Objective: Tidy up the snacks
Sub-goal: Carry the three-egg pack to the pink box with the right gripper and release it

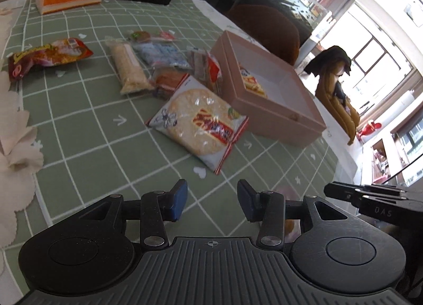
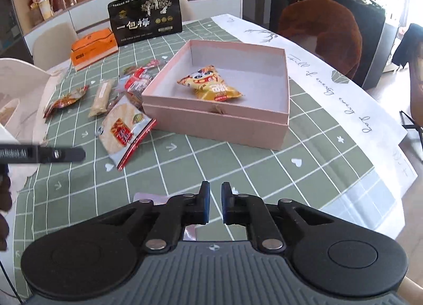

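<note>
On the green checked table point(image 2: 238, 162) my right tongs point(image 2: 215, 199) hover closed on nothing, while my left tongs point(image 1: 212, 199) hang about half open and empty just short of the round rice cracker packet point(image 1: 199, 125). That packet lies beside the pink box point(image 2: 211, 122), which holds one yellow snack bag point(image 2: 211, 84); more snacks point(image 1: 148, 61) lie left of the box

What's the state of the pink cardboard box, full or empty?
Nearly empty. The open pink cardboard box holds one yellow snack packet on its pale floor; the other snacks, including the round rice cracker pack, lie outside on the green checked tablecloth.
</note>
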`<move>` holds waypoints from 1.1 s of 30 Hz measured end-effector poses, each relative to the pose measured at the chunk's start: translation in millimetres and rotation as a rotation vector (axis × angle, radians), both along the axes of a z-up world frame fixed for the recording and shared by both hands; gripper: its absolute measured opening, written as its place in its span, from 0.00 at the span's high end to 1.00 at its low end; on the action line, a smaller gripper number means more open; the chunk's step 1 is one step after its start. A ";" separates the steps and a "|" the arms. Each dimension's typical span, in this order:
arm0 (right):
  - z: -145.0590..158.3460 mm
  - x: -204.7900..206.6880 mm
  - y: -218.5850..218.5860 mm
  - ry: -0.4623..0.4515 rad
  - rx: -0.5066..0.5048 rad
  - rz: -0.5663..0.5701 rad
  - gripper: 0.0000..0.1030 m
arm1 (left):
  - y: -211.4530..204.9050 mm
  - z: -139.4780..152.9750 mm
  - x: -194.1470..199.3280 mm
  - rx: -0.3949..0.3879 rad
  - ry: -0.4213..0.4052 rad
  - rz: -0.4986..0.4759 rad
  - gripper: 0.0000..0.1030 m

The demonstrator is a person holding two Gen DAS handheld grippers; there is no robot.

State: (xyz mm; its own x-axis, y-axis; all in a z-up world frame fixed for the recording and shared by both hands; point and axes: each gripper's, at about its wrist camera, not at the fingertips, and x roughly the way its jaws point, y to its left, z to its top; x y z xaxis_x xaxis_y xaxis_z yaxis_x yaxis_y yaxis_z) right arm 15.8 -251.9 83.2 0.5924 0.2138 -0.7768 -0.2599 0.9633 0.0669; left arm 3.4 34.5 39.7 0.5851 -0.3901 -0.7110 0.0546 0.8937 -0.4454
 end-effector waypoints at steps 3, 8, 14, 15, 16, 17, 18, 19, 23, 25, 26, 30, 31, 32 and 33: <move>-8.2 -7.4 6.3 0.072 0.057 -0.002 0.67 | -4.6 -11.7 -6.2 0.015 0.036 -0.019 0.54; -36.2 -11.0 44.2 0.125 0.052 0.042 0.54 | -2.3 -13.6 -5.4 0.016 0.056 -0.024 0.56; -50.6 -5.1 65.6 0.077 -0.041 0.081 0.44 | 2.0 -12.3 -7.2 0.020 0.058 -0.015 0.56; -47.6 -5.9 64.6 0.072 -0.037 0.089 0.48 | 2.6 -12.8 -7.8 0.017 0.059 -0.011 0.56; -43.0 -7.4 62.4 0.059 -0.032 0.096 0.52 | 2.9 -13.3 -8.0 0.015 0.061 -0.007 0.56; -35.0 -9.2 59.2 0.039 -0.034 0.105 0.64 | 2.9 -13.8 -8.0 0.014 0.061 -0.005 0.56; -26.1 -9.7 56.4 0.018 -0.039 0.111 0.76 | 2.8 -14.3 -7.6 0.013 0.061 -0.003 0.56; -15.2 -7.7 52.3 -0.001 -0.043 0.103 0.80 | 2.3 -14.8 -6.9 0.012 0.061 -0.003 0.56; 27.7 14.1 33.5 -0.092 -0.012 0.081 0.88 | 0.5 -13.3 -6.7 0.007 0.059 -0.004 0.56; 36.9 24.7 25.4 -0.102 -0.004 0.066 0.88 | 1.6 -11.9 -8.6 0.002 0.056 -0.001 0.56; 36.4 28.6 21.0 -0.098 0.001 0.053 0.86 | 2.5 -11.8 -9.2 0.002 0.057 0.004 0.56; 11.9 33.4 11.4 -0.012 0.014 0.015 0.34 | 3.2 -11.3 -8.8 0.007 0.059 0.012 0.56; 2.5 31.8 11.1 0.008 0.011 0.009 0.28 | 2.1 -10.5 -8.6 0.008 0.057 0.007 0.56; -9.0 29.2 13.0 0.020 0.002 -0.003 0.27 | 0.8 -9.4 -8.4 0.010 0.055 0.001 0.56; -19.0 29.5 13.5 0.034 -0.005 -0.011 0.27 | -1.1 -8.2 -8.0 0.013 0.053 -0.006 0.56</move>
